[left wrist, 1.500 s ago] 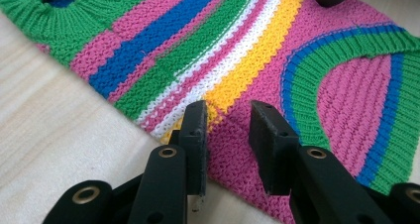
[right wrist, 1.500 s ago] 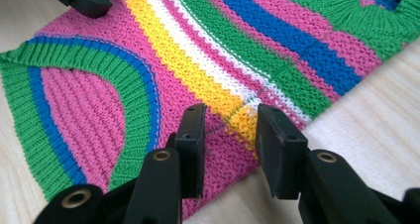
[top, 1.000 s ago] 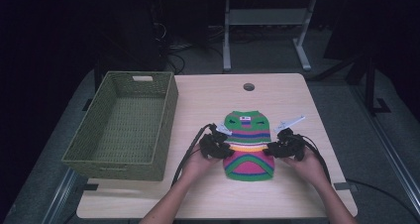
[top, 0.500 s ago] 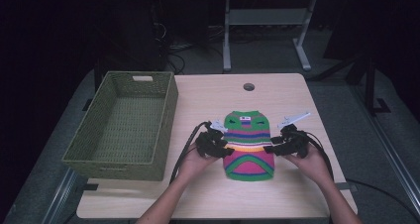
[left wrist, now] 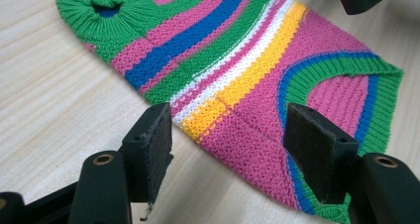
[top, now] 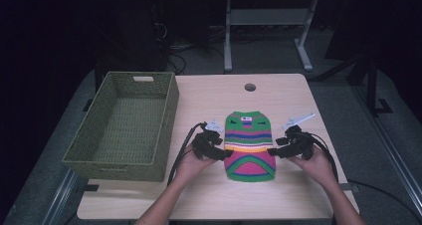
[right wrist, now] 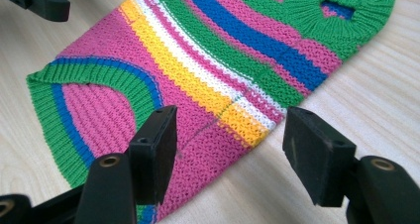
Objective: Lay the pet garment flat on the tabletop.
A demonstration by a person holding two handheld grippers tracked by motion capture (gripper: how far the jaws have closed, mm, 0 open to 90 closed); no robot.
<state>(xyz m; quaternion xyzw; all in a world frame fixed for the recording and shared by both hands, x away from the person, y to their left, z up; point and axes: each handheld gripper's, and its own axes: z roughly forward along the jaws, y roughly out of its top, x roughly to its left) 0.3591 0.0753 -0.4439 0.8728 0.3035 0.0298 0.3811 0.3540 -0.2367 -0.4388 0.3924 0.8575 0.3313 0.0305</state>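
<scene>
Flanking sweater [top: 249,144] flat on table [top: 278,95], long axis 12-to-6: left gripper [top: 217,151] at 9 o'clock edge, right gripper [top: 276,151] at 3 o'clock edge, equally near. Both jaw pairs spread, pinching nothing, straddling yellow stripe ends.

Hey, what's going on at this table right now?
A person holds a gripper in each hand at either side of a small striped knitted sweater lying flat on the wooden table. The left gripper and the right gripper are both open, jaws straddling the sweater's side edges near the yellow stripe, not closed on it. A green woven basket sits on the table's left side, with nothing seen inside it. It looks like both edges are about to be grabbed.
</scene>
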